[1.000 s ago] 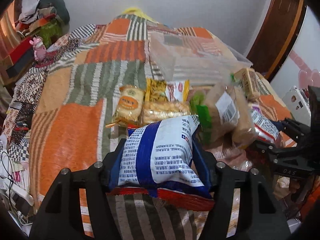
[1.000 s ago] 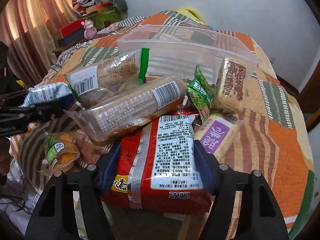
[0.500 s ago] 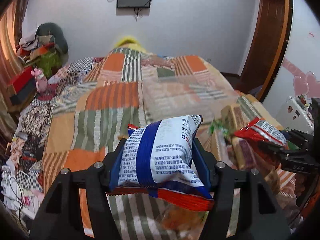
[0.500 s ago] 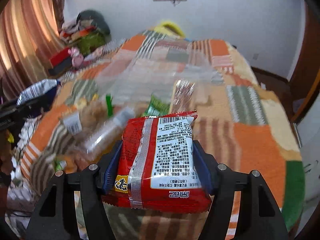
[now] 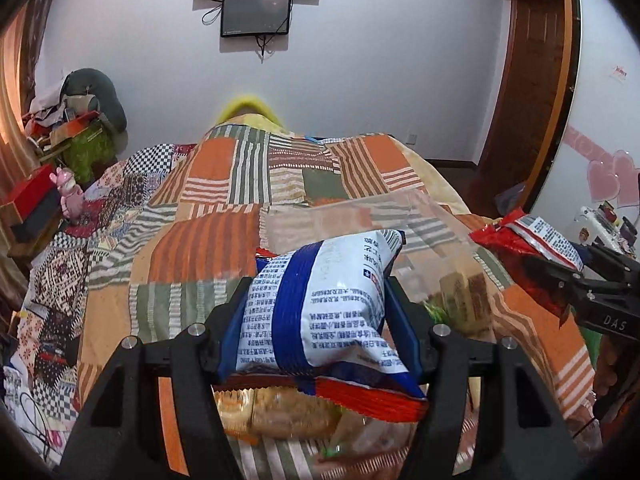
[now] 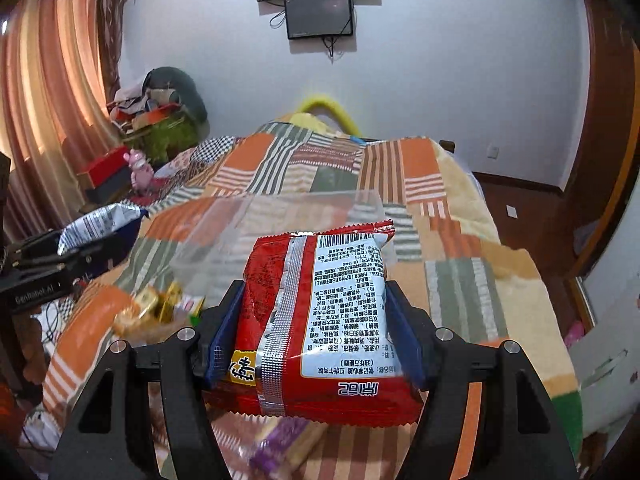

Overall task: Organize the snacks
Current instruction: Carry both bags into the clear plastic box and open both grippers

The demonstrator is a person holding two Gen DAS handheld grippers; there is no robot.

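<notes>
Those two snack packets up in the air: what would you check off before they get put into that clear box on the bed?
1. Left tool clamped on the blue-and-white packet: ok.
2. Right tool clamped on the red packet: ok.
3. Both packets lifted clear of the snack pile: ok.
4. Clear plastic box ahead, top open: ok.
5. Room inside the box: cannot tell, its walls are blurred.
6. Tools apart from each other: ok.
</notes>
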